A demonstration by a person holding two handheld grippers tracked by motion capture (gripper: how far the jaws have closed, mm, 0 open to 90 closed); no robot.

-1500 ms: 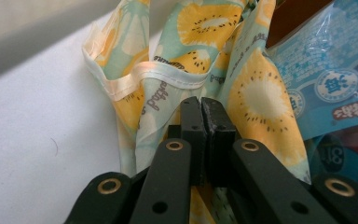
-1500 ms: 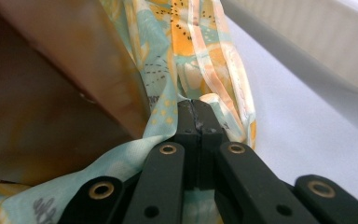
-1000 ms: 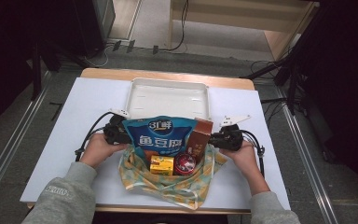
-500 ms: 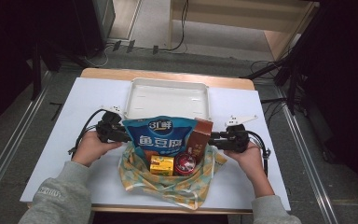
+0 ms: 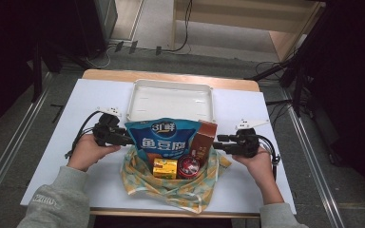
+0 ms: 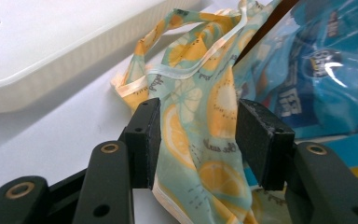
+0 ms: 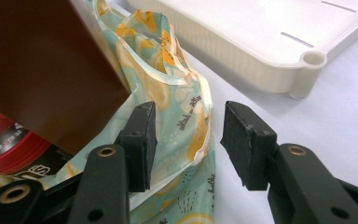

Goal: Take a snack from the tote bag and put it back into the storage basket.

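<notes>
Lemon-print cloth bag [image 5: 171, 183] lay released (snacks inside); both grippers, left [image 5: 123, 137] and right [image 5: 221, 144], just spread, at nine and three o'clock.

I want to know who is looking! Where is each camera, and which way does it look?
High view: sits above the person's side, looks forward and down on the table; shows both forearms, left claw and right claw.
Left gripper view: rides the left claw, looks along its open jaws at the lemon cloth.
Right gripper view: rides the right claw, looks along its open jaws at the same cloth.
All three share the cloth and the white tray.
</notes>
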